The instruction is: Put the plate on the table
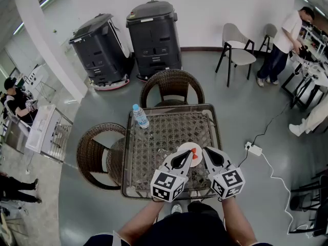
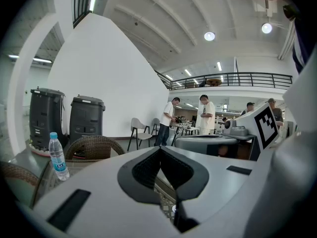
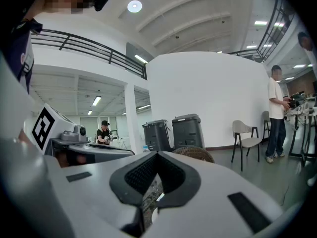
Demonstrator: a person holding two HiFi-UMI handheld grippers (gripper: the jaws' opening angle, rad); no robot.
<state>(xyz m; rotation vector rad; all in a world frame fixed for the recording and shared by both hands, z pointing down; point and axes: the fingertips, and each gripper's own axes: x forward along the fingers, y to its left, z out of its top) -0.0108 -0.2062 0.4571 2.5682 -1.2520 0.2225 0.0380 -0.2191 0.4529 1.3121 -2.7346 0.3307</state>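
We judge the plate [image 1: 187,147] stiff, slick and breakable, best pinched at its rim; the left gripper [image 1: 189,157] and right gripper [image 1: 206,152] are closed, empty.

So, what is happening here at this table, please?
A person stands at the near edge of the table and holds a gripper in each hand. The left gripper and the right gripper are side by side, each with its jaws together and nothing between them. Their tips hover above a white plate, which seems to lie on the tabletop with something orange on it. A water bottle stands near the far left corner.
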